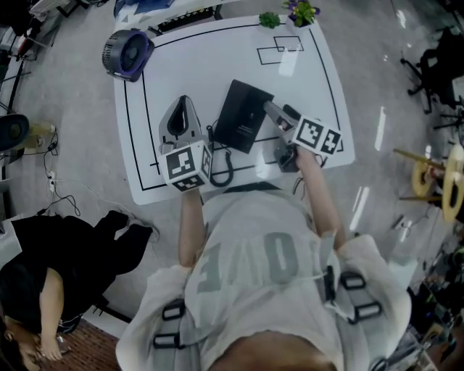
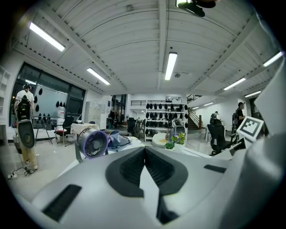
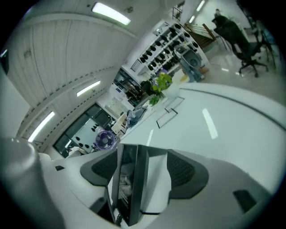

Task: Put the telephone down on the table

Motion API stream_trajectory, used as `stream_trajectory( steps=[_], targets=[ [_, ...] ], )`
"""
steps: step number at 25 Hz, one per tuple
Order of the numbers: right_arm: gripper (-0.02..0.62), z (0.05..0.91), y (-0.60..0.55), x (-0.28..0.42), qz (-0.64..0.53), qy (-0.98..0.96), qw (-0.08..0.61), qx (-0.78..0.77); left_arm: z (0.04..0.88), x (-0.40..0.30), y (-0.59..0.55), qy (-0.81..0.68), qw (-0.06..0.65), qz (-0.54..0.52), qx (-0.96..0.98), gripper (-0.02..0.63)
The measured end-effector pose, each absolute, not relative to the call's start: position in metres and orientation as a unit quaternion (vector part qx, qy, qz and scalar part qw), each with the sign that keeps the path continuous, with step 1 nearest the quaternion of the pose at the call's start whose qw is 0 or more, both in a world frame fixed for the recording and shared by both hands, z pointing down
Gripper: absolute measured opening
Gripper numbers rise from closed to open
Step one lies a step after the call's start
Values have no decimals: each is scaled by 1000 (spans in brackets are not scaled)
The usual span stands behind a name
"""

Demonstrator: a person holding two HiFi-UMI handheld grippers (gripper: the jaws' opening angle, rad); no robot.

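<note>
- Right tool [image 3: 137,154] is clamped on the telephone [image 3: 127,188]. In the right gripper view the black slab stands edge-on between the jaws, with both inner faces pressed against it.
- From the head view, that tool [image 1: 269,108] has the telephone [image 1: 243,114] by its right edge. My guess is that grabbing the side leaves the underside free to meet the counter flat.
- The telephone sits over the middle of the white counter [image 1: 203,58] and looks tipped rather than flat. I honestly can't tell if its far edge is touching down yet, so I'd call the put-down unfinished.
- Its coiled cord [image 1: 221,168] trails off the near-left corner and loops on the counter towards the person. It looks slack, so it probably won't tug as the body goes down.
- Left tool [image 2: 144,154] is closed on nothing, with the jaws meeting in a line in the left gripper view.
- In the head view it [image 1: 183,101] hangs just left of the telephone without touching it. I reckon it's parked there to stay out of the way, or to steady things if the phone slides.
- Further out, a purple desk fan [image 1: 129,52] sits off the far-left corner. Small potted plants [image 1: 301,11] stand at the far edge, well clear of the landing spot.
- Main risk I see is letting go while it's still tilted, so it drops or skids.
</note>
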State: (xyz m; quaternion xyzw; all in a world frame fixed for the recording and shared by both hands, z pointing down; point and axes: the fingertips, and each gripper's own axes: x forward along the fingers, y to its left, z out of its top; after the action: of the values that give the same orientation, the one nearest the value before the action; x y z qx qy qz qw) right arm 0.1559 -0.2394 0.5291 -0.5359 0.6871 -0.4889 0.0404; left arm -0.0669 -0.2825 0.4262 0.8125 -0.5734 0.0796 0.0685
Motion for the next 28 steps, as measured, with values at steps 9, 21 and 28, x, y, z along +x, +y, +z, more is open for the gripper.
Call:
stream_trajectory(
  steps=[9, 21, 28],
  targets=[
    [314, 435, -280, 183, -255, 727, -3, -637, 394, -52, -285, -563, 47, 52, 823, 7],
    [47, 363, -262, 124, -41, 777, -19, -628, 352, -47, -273, -558, 10, 19, 830, 7],
    [9, 386, -251, 105, -61, 787, -35, -613, 348, -52, -265, -562, 0, 17, 827, 6]
  ],
)
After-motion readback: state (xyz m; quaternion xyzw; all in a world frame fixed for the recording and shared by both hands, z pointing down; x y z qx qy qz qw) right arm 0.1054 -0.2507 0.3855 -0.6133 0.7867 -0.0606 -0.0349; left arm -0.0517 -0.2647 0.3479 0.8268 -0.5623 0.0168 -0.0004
